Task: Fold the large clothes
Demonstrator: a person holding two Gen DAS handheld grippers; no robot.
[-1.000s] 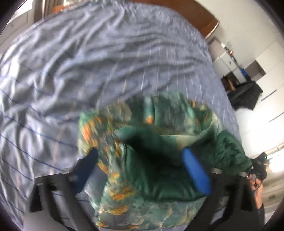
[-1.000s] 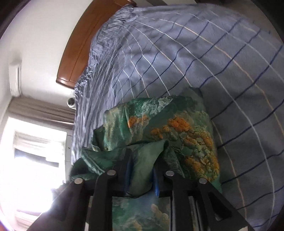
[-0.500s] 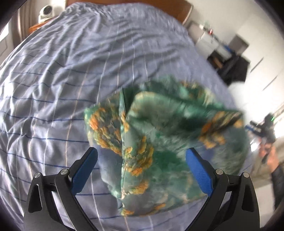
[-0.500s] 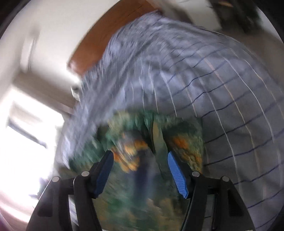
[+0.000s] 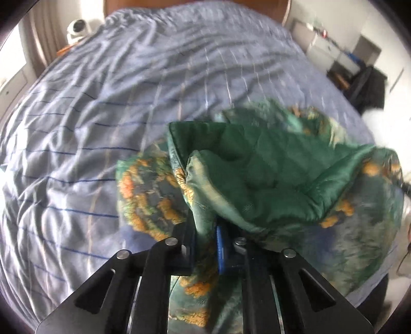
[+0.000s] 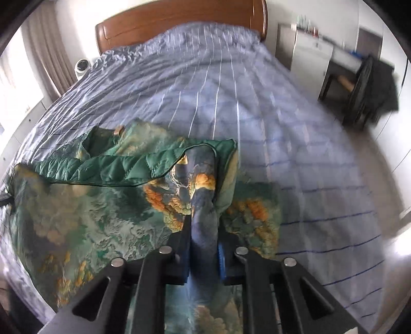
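A large green quilted jacket (image 5: 269,177) with an orange and teal printed outside lies bunched on the bed's near part; its plain green lining shows on top. My left gripper (image 5: 205,246) is shut on a fold of the jacket at its near left edge. In the right wrist view the jacket (image 6: 102,218) spreads to the left, and my right gripper (image 6: 204,246) is shut on a bunched printed fold at its right side.
The bed (image 6: 205,84) has a blue striped sheet and a brown wooden headboard (image 6: 179,18). A white camera (image 6: 82,68) sits at the bed's left. A white cabinet (image 6: 308,54) and a dark chair with black clothes (image 6: 372,87) stand on the right.
Half a second ago both grippers were open over the jacket. Now both have shut on folds of it, and the green lining has turned up on top.
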